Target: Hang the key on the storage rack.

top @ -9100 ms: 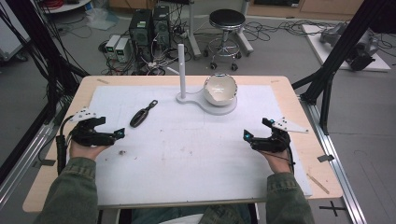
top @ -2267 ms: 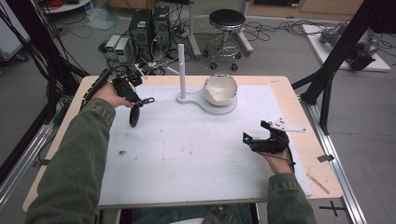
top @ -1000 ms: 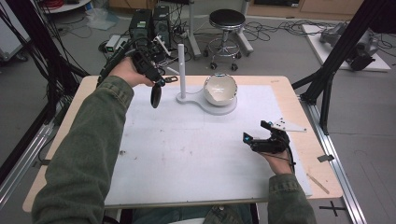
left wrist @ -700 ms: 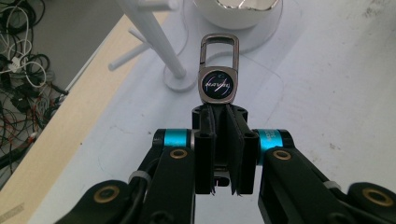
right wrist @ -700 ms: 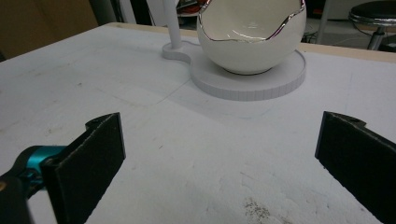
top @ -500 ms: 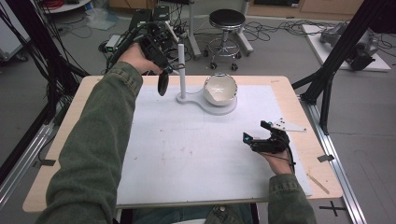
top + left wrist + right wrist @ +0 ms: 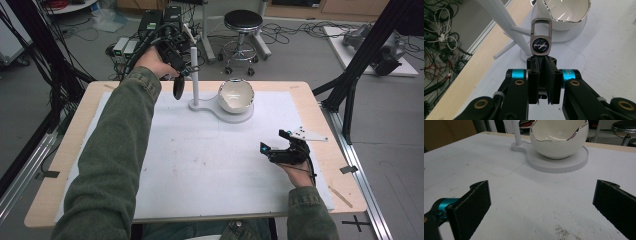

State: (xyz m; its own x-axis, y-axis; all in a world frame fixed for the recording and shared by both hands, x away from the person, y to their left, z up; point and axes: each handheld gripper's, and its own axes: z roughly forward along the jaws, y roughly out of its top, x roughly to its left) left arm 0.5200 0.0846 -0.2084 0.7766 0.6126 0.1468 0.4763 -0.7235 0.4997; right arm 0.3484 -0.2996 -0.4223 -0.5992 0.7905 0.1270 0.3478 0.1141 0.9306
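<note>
White table (image 7: 210,165) holds one stand (image 7: 196,70), one bowl (image 7: 236,95)

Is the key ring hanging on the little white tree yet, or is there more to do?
Not yet. Done: the key ring is off the table, pinched in the left gripper and held up beside the white stand. In hand: its metal loop sits close to the stand's pegs, but none passes through it. Left, probably: hooking the loop on a peg and letting go. The right gripper rests open on the table.

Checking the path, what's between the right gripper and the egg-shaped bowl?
Bare white mat between the right gripper and the bowl, per the right gripper view.
</note>
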